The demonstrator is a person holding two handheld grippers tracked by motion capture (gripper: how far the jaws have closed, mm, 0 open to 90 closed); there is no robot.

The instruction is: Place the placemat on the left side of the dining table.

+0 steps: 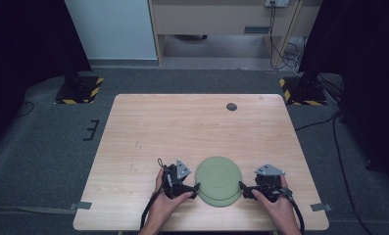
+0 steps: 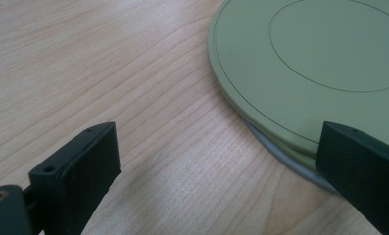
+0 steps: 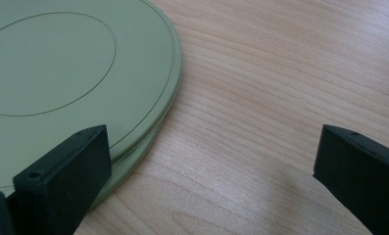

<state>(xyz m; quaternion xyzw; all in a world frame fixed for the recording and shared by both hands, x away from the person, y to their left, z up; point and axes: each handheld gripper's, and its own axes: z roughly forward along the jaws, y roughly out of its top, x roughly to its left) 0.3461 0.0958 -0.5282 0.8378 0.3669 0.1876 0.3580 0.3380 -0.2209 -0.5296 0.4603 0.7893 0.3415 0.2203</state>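
Both grippers, left and right, jaws spread, flank stacked round green plates, upside down; three rims visible.

The bench lies bare across its far half and both sides, so either hand-held gripper has open wood to pass there. Near the front edge, the stacked green plates sit between the left hand-held gripper and the right hand-held gripper, blocking a straight path between them. A small dark disc lies near the far edge.
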